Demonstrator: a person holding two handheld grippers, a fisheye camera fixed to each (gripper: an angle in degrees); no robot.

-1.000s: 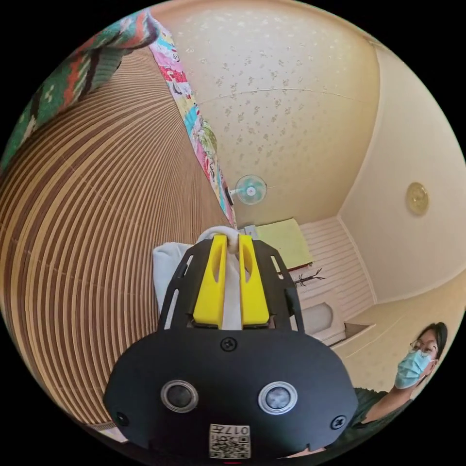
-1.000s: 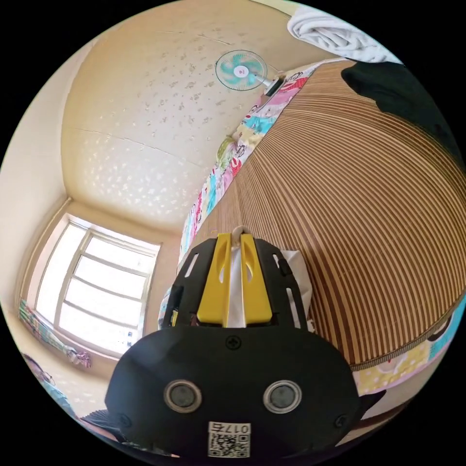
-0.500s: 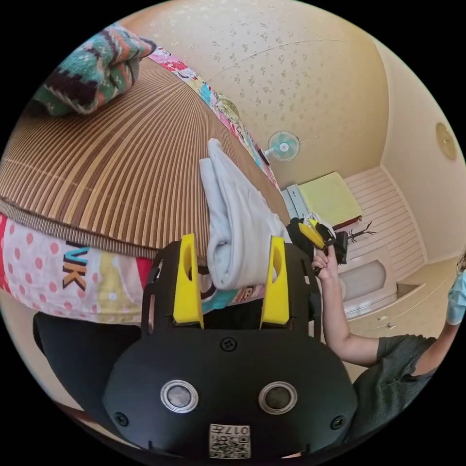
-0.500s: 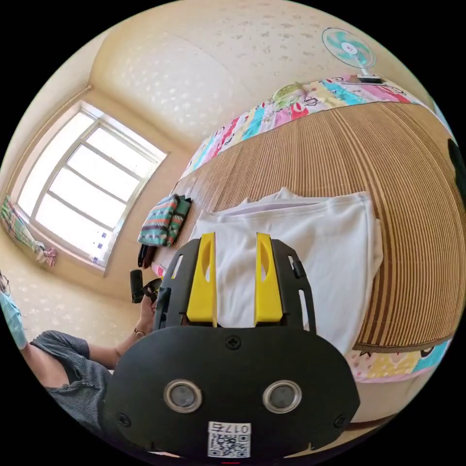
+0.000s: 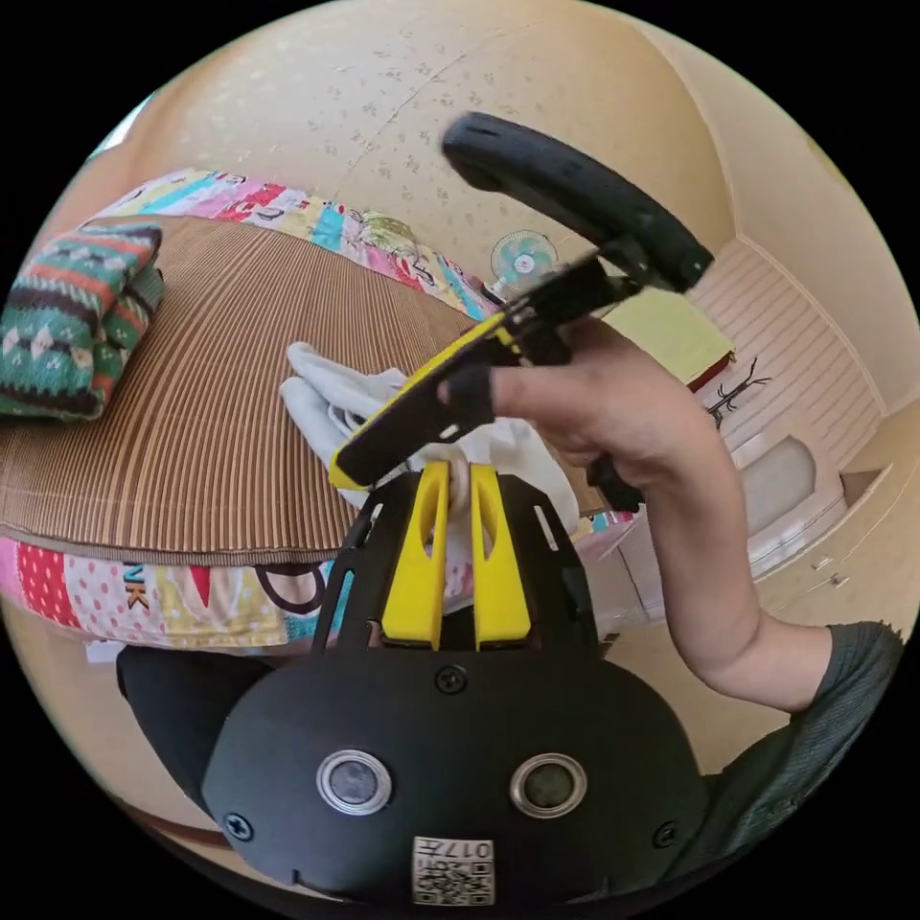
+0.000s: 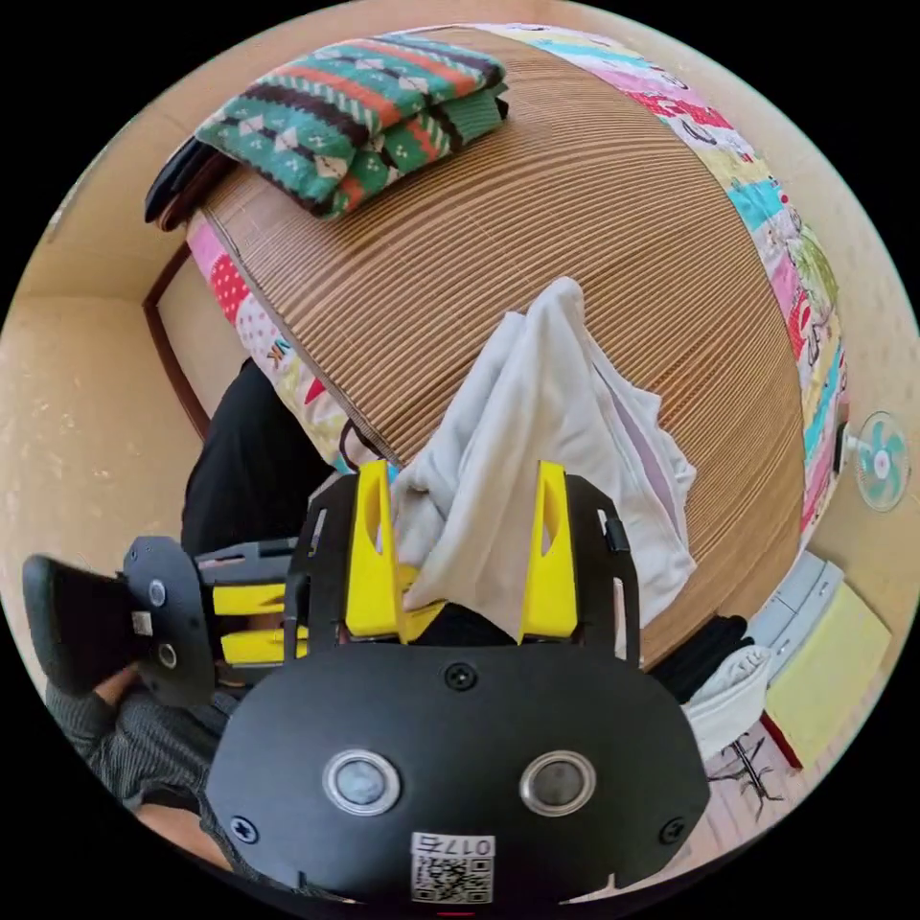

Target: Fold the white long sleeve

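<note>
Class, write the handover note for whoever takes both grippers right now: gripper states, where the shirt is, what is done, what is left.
Left gripper: shut on the white shirt at its near edge.
Right gripper: open, hovering over the same shirt, gripping nothing.
Shirt: bunched in a loose heap on the striped mat, near the bed's edge.
Done: partly gathered, no neat fold visible.
Left: probably spread it flat, fold it, perhaps stack it by the patterned sweater.
</note>
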